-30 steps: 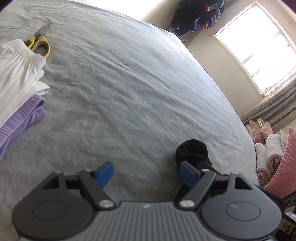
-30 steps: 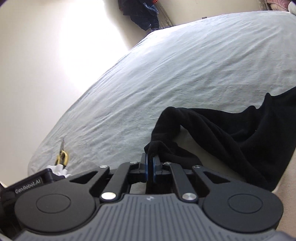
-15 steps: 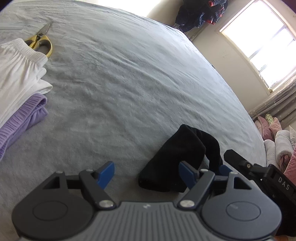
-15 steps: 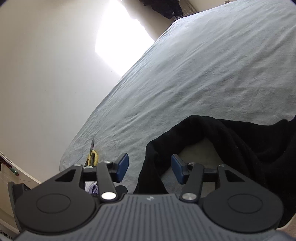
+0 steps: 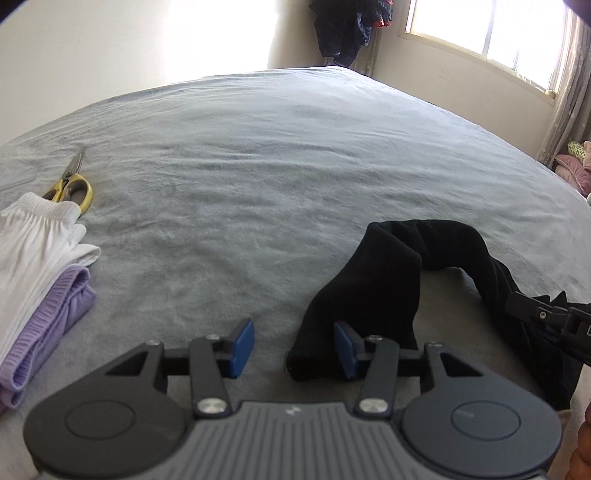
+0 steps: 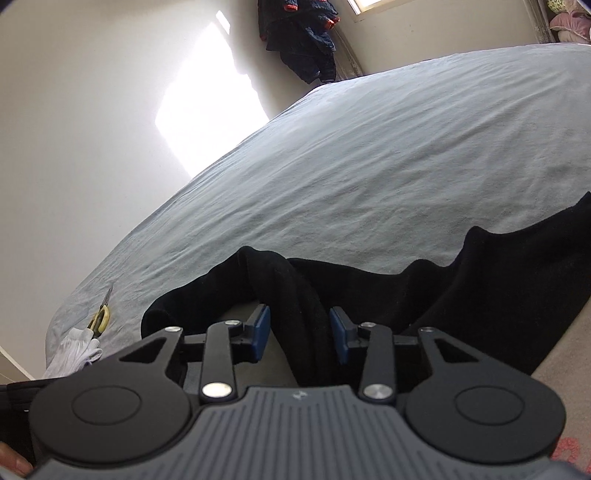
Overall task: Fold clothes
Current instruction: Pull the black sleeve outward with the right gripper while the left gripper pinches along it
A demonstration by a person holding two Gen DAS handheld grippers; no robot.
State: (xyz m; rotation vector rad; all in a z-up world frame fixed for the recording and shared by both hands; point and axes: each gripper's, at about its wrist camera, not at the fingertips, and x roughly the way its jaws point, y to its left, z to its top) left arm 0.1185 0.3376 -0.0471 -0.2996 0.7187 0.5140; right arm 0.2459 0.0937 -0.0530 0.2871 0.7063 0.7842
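A wide bed [image 5: 295, 177] under a wrinkled grey sheet fills the room, with a bright window [image 5: 487, 33] at the far right and dark clothes [image 5: 347, 26] hanging in the corner. At the bed's left edge sits a folded white garment [image 5: 33, 240] on a lilac one [image 5: 55, 317], with yellow-handled scissors [image 5: 72, 184] just behind them. A black garment [image 5: 373, 291] sprawls on the sheet at the near right.

The left gripper [image 5: 293, 349] angles down over the sheet; its jaws have just been closing and stand narrowly apart, the garment's cuff end lying against the right pad, the left pad clear of it. The right gripper [image 6: 300, 334] points lower than a second ago, when it pinched a fold tight; its jaws have since sprung apart and are closing again around a thick black fold, a gap still showing beside the left pad. The left view has rolled level since then.
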